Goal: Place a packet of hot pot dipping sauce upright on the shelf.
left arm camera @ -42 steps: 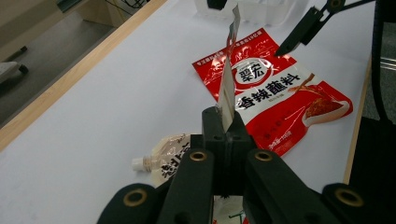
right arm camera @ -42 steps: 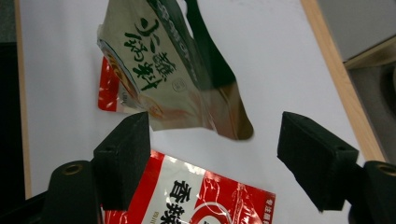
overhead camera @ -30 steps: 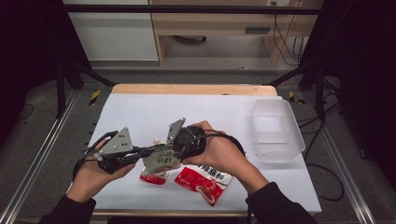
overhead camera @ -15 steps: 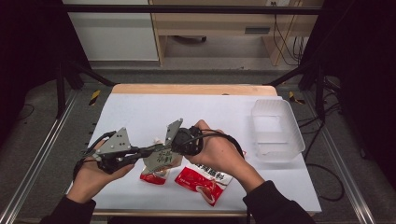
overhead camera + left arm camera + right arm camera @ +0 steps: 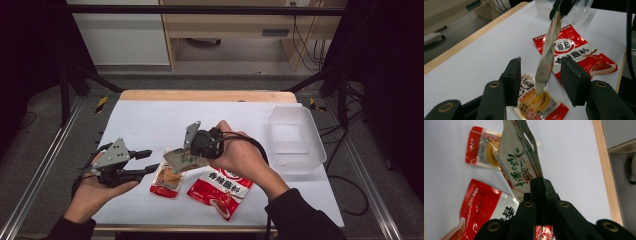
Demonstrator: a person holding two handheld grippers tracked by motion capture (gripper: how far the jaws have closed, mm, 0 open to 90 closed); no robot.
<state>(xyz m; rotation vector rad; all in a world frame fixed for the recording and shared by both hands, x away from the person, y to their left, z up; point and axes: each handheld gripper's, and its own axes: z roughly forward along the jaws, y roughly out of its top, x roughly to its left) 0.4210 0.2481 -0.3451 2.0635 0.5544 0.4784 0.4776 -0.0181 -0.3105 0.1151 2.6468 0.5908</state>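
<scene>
- My right tongs (image 5: pixel 539 185) are clamped on the lower edge of a silvery sachet with green writing (image 5: pixel 520 167), and the sachet hangs in the air above the desk (image 5: pixel 150 120), over the two packets lying there.
- The grip looks thin to me: the jaws pinch just a strip of the sachet's edge. If I tilt or jerk the hand, I judge the foil could slide out and drop onto the small red-and-yellow packet (image 5: pixel 169 178) beneath it.
- My left tongs (image 5: pixel 541 78) stand wide, holding nothing, jaws either side of the sachet's free end as seen in the left gripper view, though I cannot tell whether the end actually sits between them or only farther off.
- If I bring the left tongs together now, I might catch only a corner, or miss it, because the sachet hangs edge-on and crumpled.
- With both tongs gripping, pulling apart too hard could tear the foil or spill whatever is inside; I cannot tell whether it is sealed.
- The large red packet (image 5: pixel 220 189) lies just beside the small one, near the desk's front edge; a dropped sachet or a careless sweep of my right hand (image 5: pixel 240 155) could nudge it off.
- The clear plastic tray (image 5: pixel 296 140) sits well apart at the right.
</scene>
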